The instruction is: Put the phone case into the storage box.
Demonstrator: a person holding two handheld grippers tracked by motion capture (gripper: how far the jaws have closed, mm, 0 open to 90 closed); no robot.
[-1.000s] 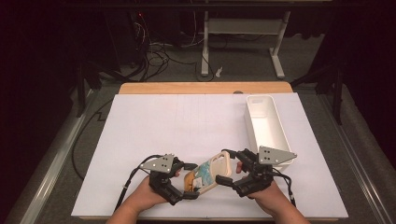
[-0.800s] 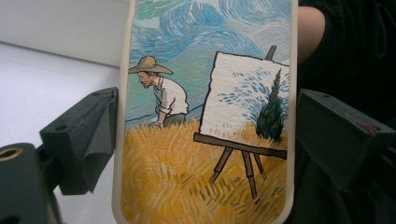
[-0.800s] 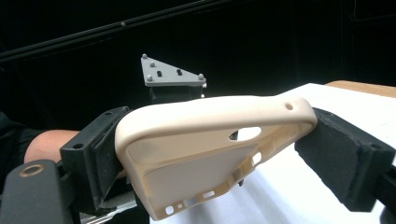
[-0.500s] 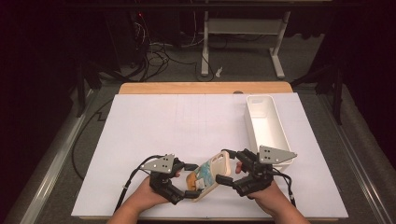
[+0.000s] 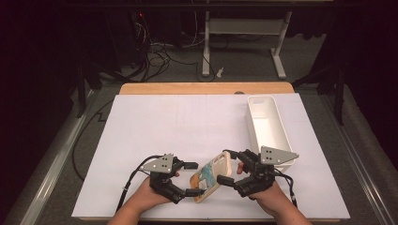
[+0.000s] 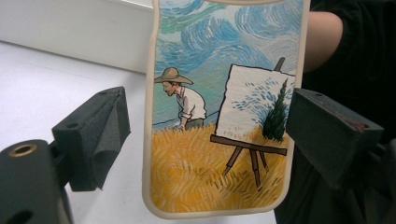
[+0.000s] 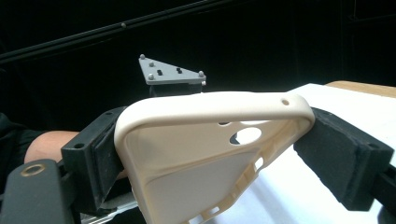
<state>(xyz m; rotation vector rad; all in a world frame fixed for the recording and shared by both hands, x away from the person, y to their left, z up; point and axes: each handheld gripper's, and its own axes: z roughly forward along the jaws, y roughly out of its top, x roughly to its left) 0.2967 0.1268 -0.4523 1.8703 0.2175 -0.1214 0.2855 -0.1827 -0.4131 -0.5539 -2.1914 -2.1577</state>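
The phone case is cream-edged, with a painted print: swirly blue sky, golden wheat, a figure in a straw hat and white shirt, and an easel with a dark green tree. Its inside is plain cream. The bin is white, the table sheet pale lilac-white, the gripper pads black.

Left hand-held gripper jaws eased off phone case.

Near the front edge of the white table, my left gripper and right gripper meet around a cream phone case with a painted back, held tilted. A white bin stands far right.
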